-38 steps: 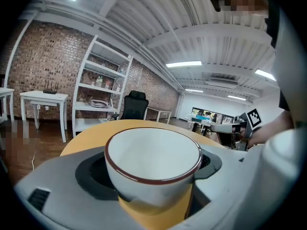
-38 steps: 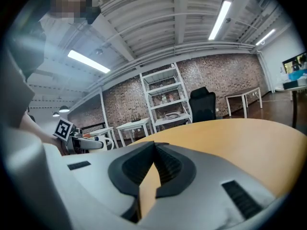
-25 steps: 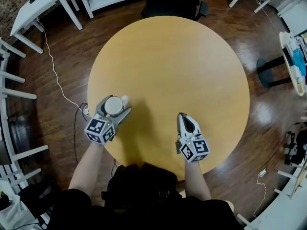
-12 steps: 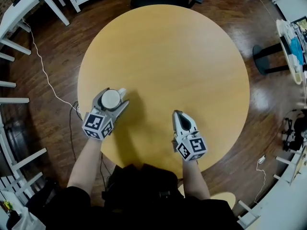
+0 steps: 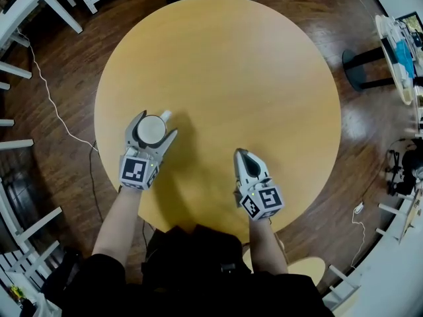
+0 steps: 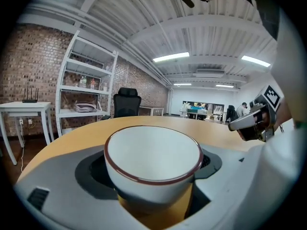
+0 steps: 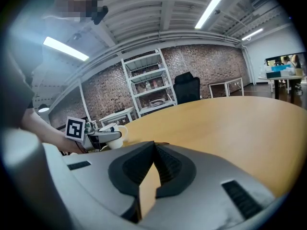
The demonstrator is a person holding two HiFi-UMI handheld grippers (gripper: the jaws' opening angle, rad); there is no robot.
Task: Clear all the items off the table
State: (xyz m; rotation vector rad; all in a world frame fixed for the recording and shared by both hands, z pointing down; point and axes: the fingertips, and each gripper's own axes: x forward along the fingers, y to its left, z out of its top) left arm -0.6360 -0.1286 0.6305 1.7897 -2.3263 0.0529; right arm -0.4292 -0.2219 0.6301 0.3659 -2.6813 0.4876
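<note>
Clamped a white, brown-rimmed mug point(image 5: 151, 131) in the left gripper point(image 5: 157, 123) at the near-left part of the round table point(image 5: 251, 71), with the right gripper point(image 5: 243, 153) closed tight, empty, off to its right.

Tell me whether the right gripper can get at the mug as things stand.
Probably yes for reaching, doubtful for grasping: only bare table lies between the right gripper and the mug, but the left gripper clamps the mug's sides, and the right jaws are shut.

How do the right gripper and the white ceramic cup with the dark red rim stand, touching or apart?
Apart. The head view shows bare table between the right gripper and the white cup.
</note>
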